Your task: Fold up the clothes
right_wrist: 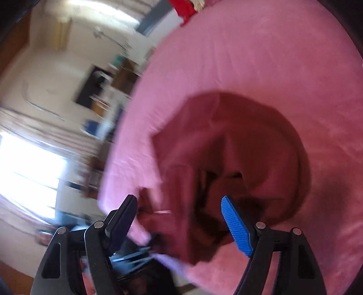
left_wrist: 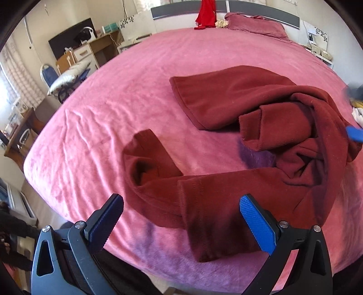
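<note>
Here the dark red garment (left_wrist: 238, 140) lies rumpled on the pink bed (left_wrist: 118, 90), spread from the centre of the left wrist view out to 3 o'clock. One flat panel of it reaches toward 12 o'clock; a sleeve runs down to 6 o'clock, and another sleeve end curls over at about 9 o'clock of the heap. The left gripper (left_wrist: 180, 223) hovers above the near sleeve with its jaws spread wide, holding nothing; the dark pad (left_wrist: 105, 223) sits at 7 o'clock and the blue pad (left_wrist: 257, 223) at 5 o'clock of the frame.

The right wrist view is tilted and blurred. In it the garment (right_wrist: 226, 147) fills the middle, bunched around a dark hollow, with the bed (right_wrist: 261, 56) beyond it toward 1 o'clock. The right gripper (right_wrist: 179, 223) is likewise wide open and grips nothing, its pads over the near edge of the cloth.

At 12 o'clock in the left wrist view a bright red cloth (left_wrist: 206, 13) hangs by the headboard (left_wrist: 261, 11), beside a pink pillow (left_wrist: 256, 23). A desk (left_wrist: 102, 45) stands at 10 o'clock.
</note>
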`<action>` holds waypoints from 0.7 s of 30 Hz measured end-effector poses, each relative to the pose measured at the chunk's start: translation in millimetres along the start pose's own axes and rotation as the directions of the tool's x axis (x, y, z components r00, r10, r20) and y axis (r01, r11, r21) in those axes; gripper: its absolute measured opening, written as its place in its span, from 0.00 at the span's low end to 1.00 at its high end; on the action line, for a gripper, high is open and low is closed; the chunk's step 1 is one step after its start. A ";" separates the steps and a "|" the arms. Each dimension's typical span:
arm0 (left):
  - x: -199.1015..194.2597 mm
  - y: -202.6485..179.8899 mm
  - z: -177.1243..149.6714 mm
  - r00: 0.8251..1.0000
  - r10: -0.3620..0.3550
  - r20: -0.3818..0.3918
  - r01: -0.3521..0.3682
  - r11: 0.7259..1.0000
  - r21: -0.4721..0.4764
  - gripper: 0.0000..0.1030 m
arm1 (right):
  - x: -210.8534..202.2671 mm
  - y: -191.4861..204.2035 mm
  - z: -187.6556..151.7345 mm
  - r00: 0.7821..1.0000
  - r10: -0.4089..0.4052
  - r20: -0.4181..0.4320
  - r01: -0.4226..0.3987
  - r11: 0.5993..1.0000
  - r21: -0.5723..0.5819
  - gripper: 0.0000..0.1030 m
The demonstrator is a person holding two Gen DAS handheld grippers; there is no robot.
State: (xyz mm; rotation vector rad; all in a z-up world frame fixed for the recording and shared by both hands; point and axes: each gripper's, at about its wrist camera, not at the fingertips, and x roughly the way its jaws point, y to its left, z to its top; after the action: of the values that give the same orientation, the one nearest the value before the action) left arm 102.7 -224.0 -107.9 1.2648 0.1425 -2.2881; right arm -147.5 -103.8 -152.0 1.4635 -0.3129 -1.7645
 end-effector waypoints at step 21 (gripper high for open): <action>26.6 -8.5 17.1 1.000 0.009 -0.009 -0.009 1.000 0.009 1.00 | -105.1 -32.2 53.4 0.760 0.479 0.439 -0.592 0.789 0.164 0.09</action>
State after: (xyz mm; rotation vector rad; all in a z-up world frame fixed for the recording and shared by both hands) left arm 74.2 -232.6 -121.2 1.2780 0.1291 -2.2782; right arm -208.8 -24.5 -82.0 1.0484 -1.1349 -1.5294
